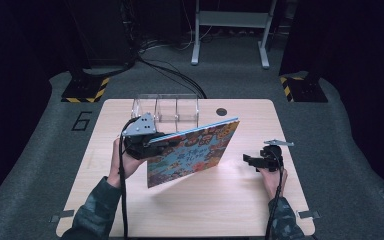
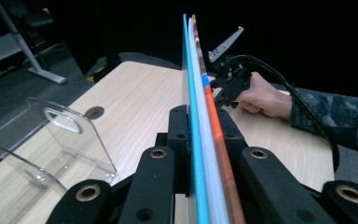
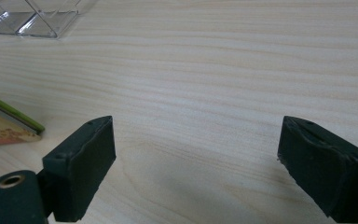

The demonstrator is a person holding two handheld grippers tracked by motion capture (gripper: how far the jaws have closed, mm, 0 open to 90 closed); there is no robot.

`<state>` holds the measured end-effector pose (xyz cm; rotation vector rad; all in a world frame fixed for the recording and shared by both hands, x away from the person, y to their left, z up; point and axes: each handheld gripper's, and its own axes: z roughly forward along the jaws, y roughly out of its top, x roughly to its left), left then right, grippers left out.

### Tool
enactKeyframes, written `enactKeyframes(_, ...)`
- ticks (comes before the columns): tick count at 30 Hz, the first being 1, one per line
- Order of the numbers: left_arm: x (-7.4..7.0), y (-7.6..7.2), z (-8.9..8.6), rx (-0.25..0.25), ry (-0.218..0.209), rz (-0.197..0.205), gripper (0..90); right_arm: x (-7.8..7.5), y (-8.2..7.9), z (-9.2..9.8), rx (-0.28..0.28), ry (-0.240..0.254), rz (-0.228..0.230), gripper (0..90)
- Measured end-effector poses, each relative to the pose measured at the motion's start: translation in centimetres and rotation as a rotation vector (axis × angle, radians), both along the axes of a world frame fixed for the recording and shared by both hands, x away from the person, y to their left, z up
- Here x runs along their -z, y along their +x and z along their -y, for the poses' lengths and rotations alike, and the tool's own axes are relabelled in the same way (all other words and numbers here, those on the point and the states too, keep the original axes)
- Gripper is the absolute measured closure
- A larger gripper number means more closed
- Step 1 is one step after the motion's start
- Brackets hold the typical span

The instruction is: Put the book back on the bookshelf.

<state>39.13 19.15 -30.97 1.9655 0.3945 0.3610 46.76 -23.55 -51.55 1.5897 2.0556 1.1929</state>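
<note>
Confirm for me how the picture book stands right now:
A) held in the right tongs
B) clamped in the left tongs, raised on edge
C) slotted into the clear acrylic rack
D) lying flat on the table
B: the left tongs are shut on the picture book, which stands raised on edge above the table, while the right tongs are open over bare wood and the clear acrylic rack holds nothing.

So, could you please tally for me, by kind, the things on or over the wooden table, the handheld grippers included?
Colourful picture books with a blue spine edge: 1, held tilted over the table
Clear acrylic divided organiser racks: 1
Black two-jaw handheld grippers: 2, the left gripper shut on the book and the right gripper open
Total: 4
</note>
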Motion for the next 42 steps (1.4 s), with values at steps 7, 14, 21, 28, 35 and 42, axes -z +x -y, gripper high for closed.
enactKeyframes(7,-1.6,0.1,-1.3,-0.038,0.015,0.022,81.0,0.0,0.1,0.3,0.003,-0.005,-0.003,10.8)
enactKeyframes(14,-3.2,-0.3,-3.4,-0.087,0.012,0.044,80.9,0.0,0.1,0.3,0.01,-0.014,-0.01,10.6)
enactKeyframes(21,-4.0,-0.4,-5.6,-0.147,-0.008,0.057,80.8,0.2,0.4,0.1,0.023,-0.062,-0.006,9.0)
enactKeyframes(28,-4.4,-0.3,-7.2,-0.188,0.004,0.057,80.8,0.4,0.6,0.0,0.024,-0.096,-0.007,8.9)
enactKeyframes(35,-5.0,-0.2,-9.1,-0.244,-0.008,0.063,80.8,0.7,0.8,0.2,0.03,-0.104,-0.007,8.8)
enactKeyframes(42,-5.3,-0.1,-10.9,-0.307,-0.019,0.074,80.8,0.9,0.8,0.0,0.031,-0.156,0.012,8.7)
